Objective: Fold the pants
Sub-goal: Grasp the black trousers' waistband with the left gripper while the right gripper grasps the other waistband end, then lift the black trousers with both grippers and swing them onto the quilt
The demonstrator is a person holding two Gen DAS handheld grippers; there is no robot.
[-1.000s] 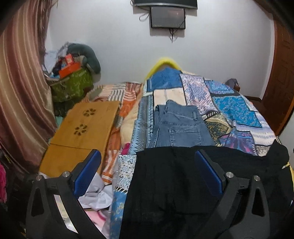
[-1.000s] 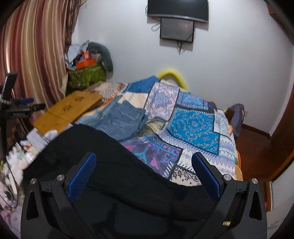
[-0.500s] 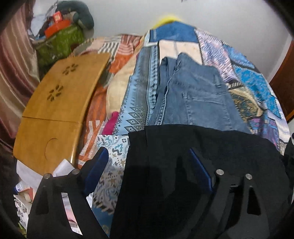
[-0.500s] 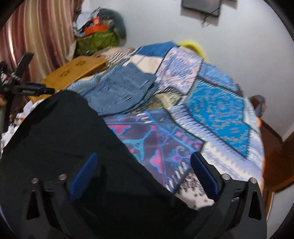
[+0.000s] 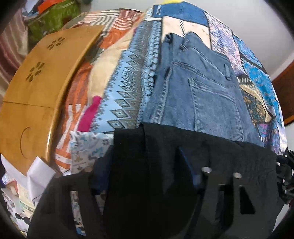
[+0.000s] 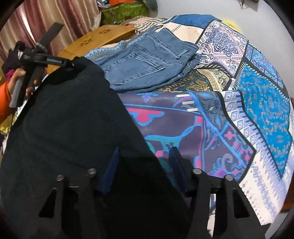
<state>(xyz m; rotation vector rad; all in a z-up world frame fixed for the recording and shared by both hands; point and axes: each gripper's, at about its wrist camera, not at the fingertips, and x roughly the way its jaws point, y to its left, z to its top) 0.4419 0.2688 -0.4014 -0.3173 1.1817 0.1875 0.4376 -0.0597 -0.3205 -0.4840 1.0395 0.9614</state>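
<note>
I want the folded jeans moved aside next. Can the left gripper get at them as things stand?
Probably not right away: the left gripper is down on the black pants, which overlap the near edge of the jeans. Beyond that, the jeans lie uncovered.

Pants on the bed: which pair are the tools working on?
The black pants, spread at the near edge of the bed, with both tools' fingers around the fabric. The blue jeans lie already folded farther back on the patchwork bedspread, untouched.

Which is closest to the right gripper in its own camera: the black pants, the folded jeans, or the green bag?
1. black pants, right at the fingers, low left.
2. folded jeans, mid-bed, beyond the pants.
3. green bag, top, by the wall.
</note>
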